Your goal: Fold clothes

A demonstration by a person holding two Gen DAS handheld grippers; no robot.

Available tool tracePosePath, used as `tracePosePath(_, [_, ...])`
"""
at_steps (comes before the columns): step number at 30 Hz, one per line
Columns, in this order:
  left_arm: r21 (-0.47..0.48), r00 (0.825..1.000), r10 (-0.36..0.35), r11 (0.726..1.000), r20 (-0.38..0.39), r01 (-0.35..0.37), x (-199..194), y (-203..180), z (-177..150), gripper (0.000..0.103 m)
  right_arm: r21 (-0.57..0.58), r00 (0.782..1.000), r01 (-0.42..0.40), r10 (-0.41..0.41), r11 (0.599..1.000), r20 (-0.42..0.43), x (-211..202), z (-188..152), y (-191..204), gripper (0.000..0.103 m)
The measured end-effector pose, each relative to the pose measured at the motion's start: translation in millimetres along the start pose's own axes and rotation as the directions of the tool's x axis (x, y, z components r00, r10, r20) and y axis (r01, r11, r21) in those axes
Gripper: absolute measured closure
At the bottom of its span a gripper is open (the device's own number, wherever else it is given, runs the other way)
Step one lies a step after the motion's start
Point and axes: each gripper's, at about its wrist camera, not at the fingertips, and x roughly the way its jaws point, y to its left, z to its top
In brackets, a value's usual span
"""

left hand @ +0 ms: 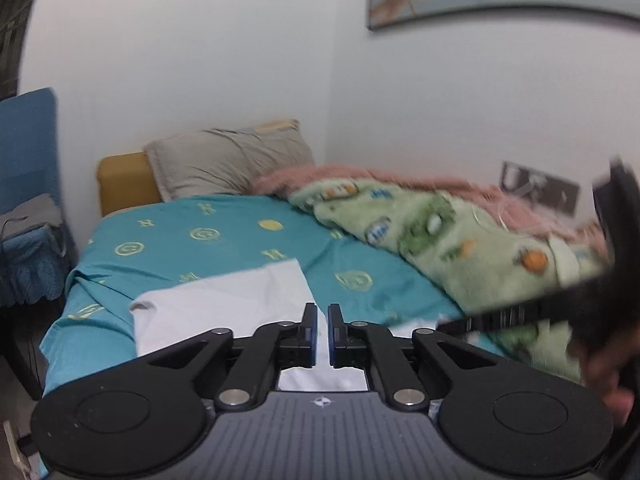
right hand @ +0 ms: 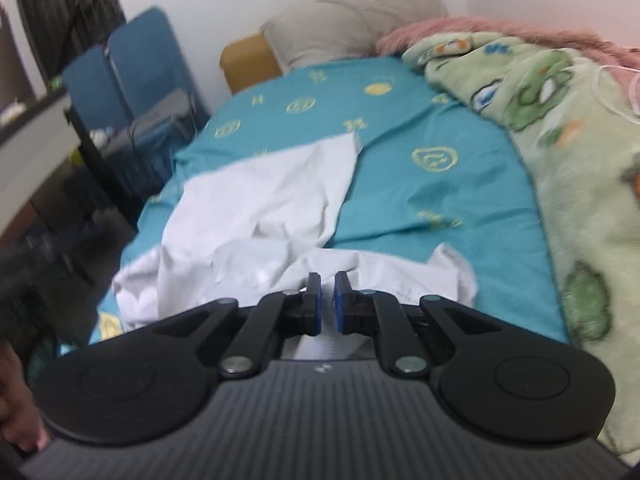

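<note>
A white garment (right hand: 264, 200) lies rumpled on the teal bed sheet (right hand: 420, 200), partly folded, with one flap reaching toward the pillow. In the left wrist view the garment (left hand: 224, 304) lies flat just ahead of my left gripper (left hand: 322, 312), whose jaws stand nearly closed with a narrow gap and nothing between them. My right gripper (right hand: 328, 280) hovers over the garment's near edge, its jaws nearly closed with a small gap and nothing gripped. The right gripper's body shows blurred at the right edge of the left wrist view (left hand: 560, 312).
A green patterned blanket (right hand: 560, 140) and a pink blanket (right hand: 500, 28) are heaped along the bed's right side. A grey pillow (right hand: 352, 28) lies at the head. Blue chairs (right hand: 132, 68) with clothes stand left of the bed. A wall is behind.
</note>
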Motion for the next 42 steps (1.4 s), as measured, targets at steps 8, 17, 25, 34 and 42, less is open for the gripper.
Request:
tracePosePath(8, [0.205, 0.990, -0.014, 0.978, -0.144, 0.044, 33.7, -35.4, -31.6, 0.038, 0.074, 1.000, -0.017, 0.016, 0.997, 0.015, -6.1, 5.0, -14.2, 0.094])
tracePosePath(17, [-0.086, 0.972, -0.129, 0.990, -0.198, 0.114, 87.4, 23.0, -18.7, 0.099, 0.091, 1.000, 0.019, -0.017, 0.996, -0.023, 3.7, -0.2, -25.4, 0.094])
tracePosePath(25, [-0.472, 0.954, -0.088, 0.879, -0.286, -0.061, 128.2, 112.8, -19.2, 0.066, 0.093, 0.992, 0.040, -0.029, 0.995, -0.120, 33.2, -9.9, -27.4, 0.100])
tracePosePath(34, [-0.212, 0.957, 0.092, 0.965, -0.275, -0.154, 77.0, 66.7, 0.3, 0.038, 0.101, 0.998, 0.030, -0.025, 0.994, -0.051, 23.1, -5.2, -24.8, 0.098])
tracePosePath(42, [0.050, 0.968, 0.098, 0.995, -0.229, -0.089, 32.3, -10.7, 0.9, 0.038, 0.139, 0.996, 0.063, -0.054, 0.988, -0.068, 21.1, -0.9, -25.7, 0.096])
